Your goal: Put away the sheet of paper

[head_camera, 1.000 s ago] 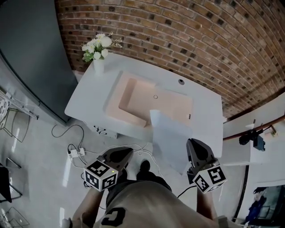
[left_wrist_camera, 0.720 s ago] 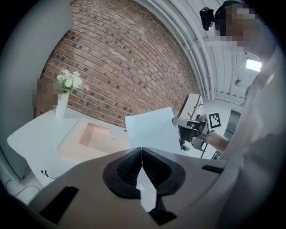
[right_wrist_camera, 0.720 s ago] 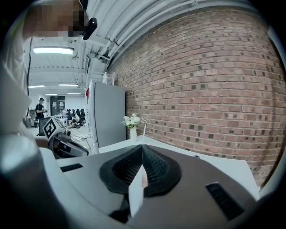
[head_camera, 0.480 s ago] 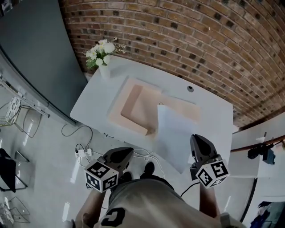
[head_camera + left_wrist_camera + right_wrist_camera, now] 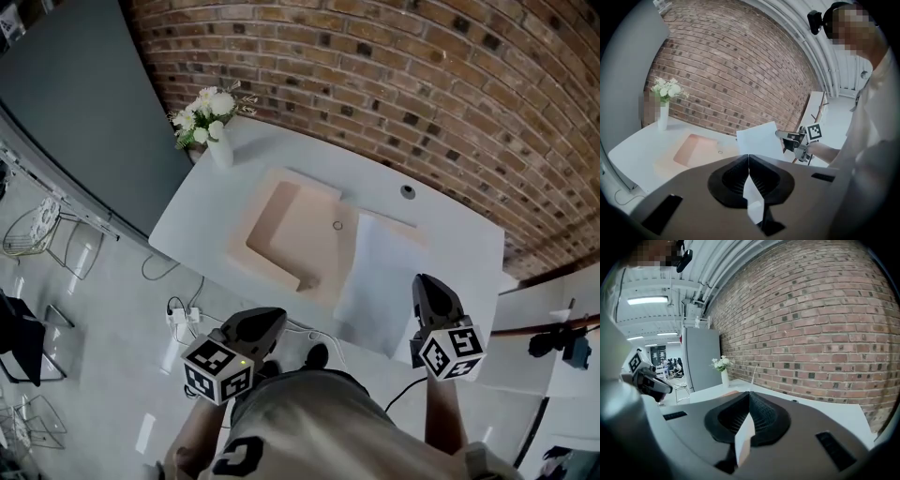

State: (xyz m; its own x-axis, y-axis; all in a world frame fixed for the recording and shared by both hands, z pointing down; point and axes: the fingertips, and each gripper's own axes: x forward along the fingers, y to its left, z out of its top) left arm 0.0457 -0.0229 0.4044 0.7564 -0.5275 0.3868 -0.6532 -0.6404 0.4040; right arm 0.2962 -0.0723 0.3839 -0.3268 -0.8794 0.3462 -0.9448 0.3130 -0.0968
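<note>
My right tool (image 5: 749, 398) is pinched shut on the sheet of paper (image 5: 380, 279). It grips the sheet at its near right edge, so the rest hangs free in the air over the counter (image 5: 211, 220). From the right tool's own camera the sheet shows only as a thin line rising ahead of the jaws, so I judge it is standing on edge, not lying flat. Holding it by one edge keeps the far side free to lead into wherever it goes.

The likeliest home is the pale pink tray (image 5: 251, 242) in the middle of the counter. The sheet hangs just beside the tray's right side and overlaps it from the head view. I cannot tell whether the paper touches anything below.

My left tool (image 5: 749, 160) has its jaws drawn together with nothing of the task between them. It is kept low and close to my body, well apart from the sheet, which I read as keeping it out of the way. It may be needed later to steady the tray.

A white vase of flowers (image 5: 217, 141) stands at the far left corner by the brick wall (image 5: 422, 84), clear of the work.

As for writing, I can read none on the paper, tray or counter. The cubes on both tools carry black and white square markers, and my shirt has a pale letter-like shape, perhaps a C
</note>
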